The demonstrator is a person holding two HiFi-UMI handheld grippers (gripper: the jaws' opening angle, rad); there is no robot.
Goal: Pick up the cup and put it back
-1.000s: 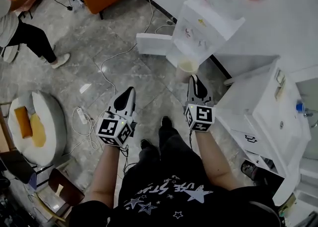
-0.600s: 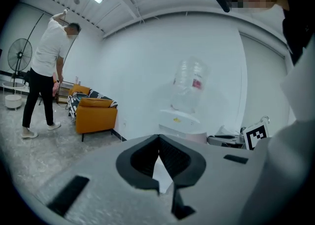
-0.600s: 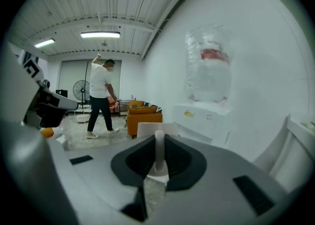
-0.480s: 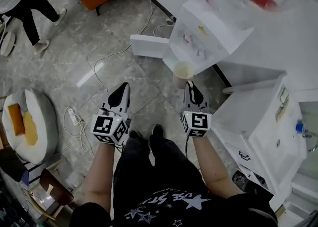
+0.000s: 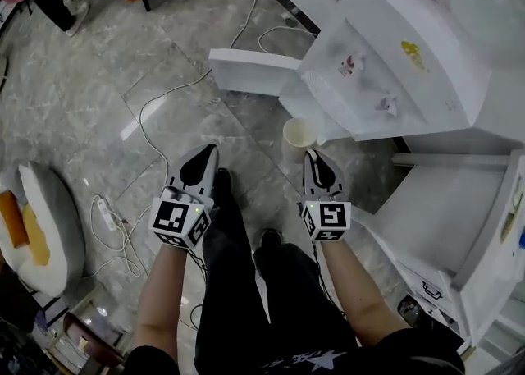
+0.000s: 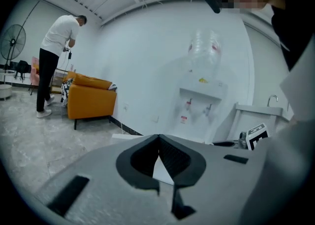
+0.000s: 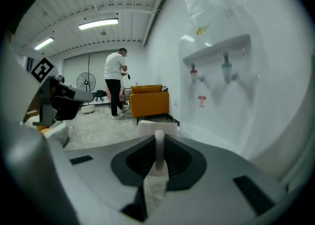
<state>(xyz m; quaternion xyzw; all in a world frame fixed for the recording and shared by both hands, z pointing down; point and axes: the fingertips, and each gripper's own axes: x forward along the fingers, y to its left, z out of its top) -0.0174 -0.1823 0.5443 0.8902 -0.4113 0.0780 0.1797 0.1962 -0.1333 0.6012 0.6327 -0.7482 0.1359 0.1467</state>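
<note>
Closer now to the boxy white plastic water dispenser (image 5: 410,70), both grippers have shifted with the person's step. Right gripper (image 5: 314,154) pinches the thin rim of the cream paper cup (image 5: 299,137), held above the glossy marble floor (image 5: 123,78); left gripper (image 5: 208,152) is clenched, empty.

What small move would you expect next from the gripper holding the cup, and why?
Probably ease the right gripper forward toward the water dispenser. Its jaws pinch the cup by the rim, and the cup hangs over the floor, short of the dispenser, so it has nowhere to rest yet.
</note>
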